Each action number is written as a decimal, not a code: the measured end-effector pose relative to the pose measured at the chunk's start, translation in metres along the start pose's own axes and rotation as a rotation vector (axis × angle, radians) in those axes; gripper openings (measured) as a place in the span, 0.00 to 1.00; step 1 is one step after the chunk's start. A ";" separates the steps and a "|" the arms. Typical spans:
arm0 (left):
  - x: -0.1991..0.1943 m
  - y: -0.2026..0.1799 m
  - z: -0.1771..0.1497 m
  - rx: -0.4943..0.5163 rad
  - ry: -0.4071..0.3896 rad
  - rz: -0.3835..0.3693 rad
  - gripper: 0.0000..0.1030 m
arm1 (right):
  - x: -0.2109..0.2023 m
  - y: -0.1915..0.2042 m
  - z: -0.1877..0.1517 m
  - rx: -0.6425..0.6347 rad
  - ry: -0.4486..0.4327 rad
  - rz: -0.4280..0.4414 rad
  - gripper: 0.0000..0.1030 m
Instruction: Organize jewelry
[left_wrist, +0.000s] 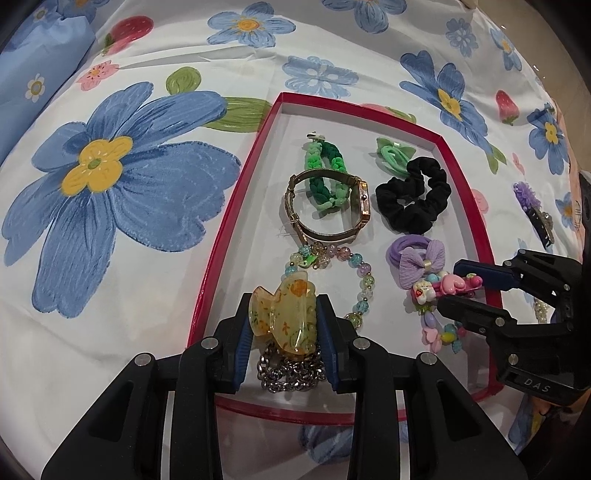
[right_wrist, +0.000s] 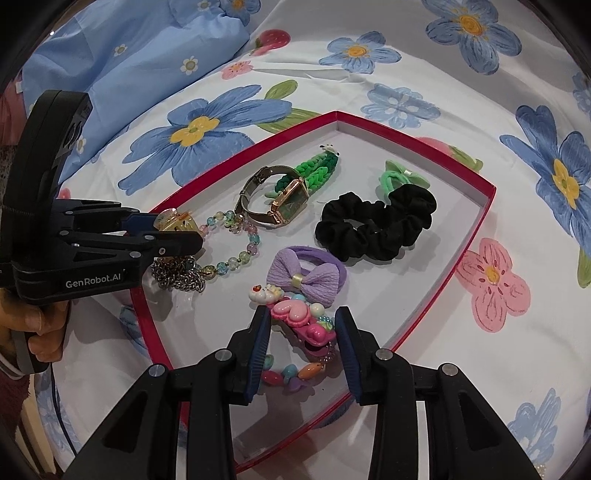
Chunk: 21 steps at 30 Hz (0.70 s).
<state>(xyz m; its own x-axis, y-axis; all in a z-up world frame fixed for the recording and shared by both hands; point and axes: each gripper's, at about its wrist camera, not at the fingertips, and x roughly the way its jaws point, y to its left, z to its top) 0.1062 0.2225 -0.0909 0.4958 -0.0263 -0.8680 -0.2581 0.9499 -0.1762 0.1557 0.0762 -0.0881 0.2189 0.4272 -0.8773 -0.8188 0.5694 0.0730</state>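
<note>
Your left gripper (left_wrist: 283, 325) pinches the yellow claw clip (left_wrist: 284, 317) between its pads, above the silver chain (left_wrist: 291, 373) at the near left of the red tray (left_wrist: 221, 236). To the right, your right gripper (right_wrist: 301, 350) has its fingers spread around the pink heart clip (right_wrist: 303, 319), not pressing it, beside the purple bow tie (right_wrist: 304, 277).

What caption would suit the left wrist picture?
Left gripper clamps a yellow hair claw over a red tray of jewelry on a flowered bedsheet.
</note>
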 end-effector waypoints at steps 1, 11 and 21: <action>0.000 0.000 0.000 -0.001 0.001 0.000 0.35 | 0.000 0.000 0.000 0.001 -0.001 0.001 0.37; -0.009 0.001 -0.001 -0.013 -0.016 -0.004 0.48 | -0.001 0.000 0.000 -0.008 0.001 0.015 0.40; -0.033 0.003 -0.005 -0.062 -0.066 -0.033 0.67 | -0.023 -0.007 -0.006 0.046 -0.054 0.047 0.46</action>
<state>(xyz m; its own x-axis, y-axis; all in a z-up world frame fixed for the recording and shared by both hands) 0.0849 0.2245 -0.0656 0.5583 -0.0349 -0.8289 -0.2905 0.9276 -0.2348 0.1531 0.0583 -0.0717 0.2102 0.4913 -0.8453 -0.8038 0.5789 0.1366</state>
